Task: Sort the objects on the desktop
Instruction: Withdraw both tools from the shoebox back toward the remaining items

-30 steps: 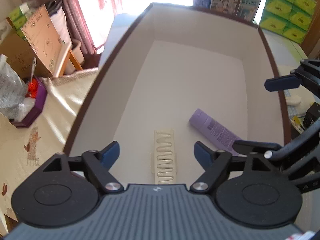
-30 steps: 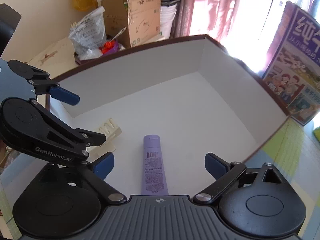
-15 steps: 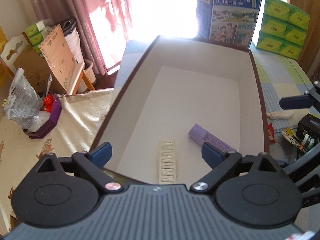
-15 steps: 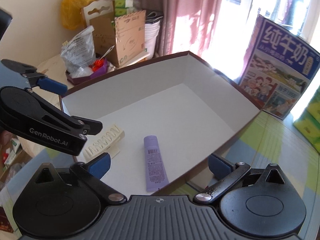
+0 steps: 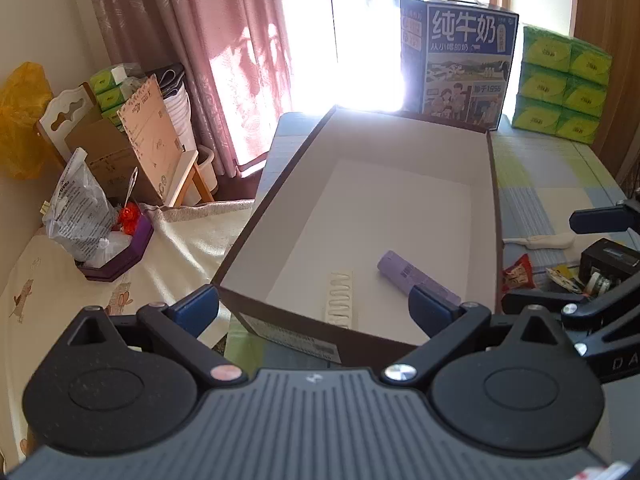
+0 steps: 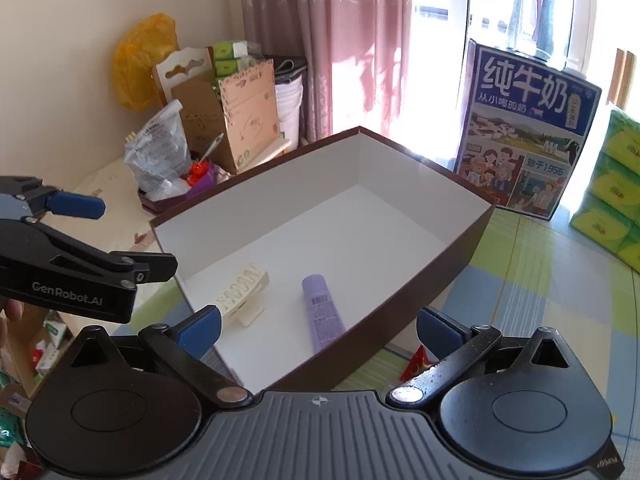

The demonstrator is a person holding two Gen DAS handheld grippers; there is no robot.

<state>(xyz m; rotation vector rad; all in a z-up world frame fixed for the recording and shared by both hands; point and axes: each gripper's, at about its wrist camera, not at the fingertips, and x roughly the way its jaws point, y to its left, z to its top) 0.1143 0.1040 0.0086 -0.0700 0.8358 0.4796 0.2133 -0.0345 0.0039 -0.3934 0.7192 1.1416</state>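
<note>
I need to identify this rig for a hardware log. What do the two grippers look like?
Both match: left gripper and right gripper have matte black linkage arms, round black hubs, silver pivot screws, a ribbed grey body and blue-padded fingers. White "GenRobot.AI" lettering marks the left one's side.

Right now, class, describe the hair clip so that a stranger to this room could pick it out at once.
Find the big brown box with white inside on the table. Two things lie on its floor near the corner closest to the cameras. The hair clip is the cream one with a wavy row of teeth, beside the smooth purple tube and not touching it.
</note>
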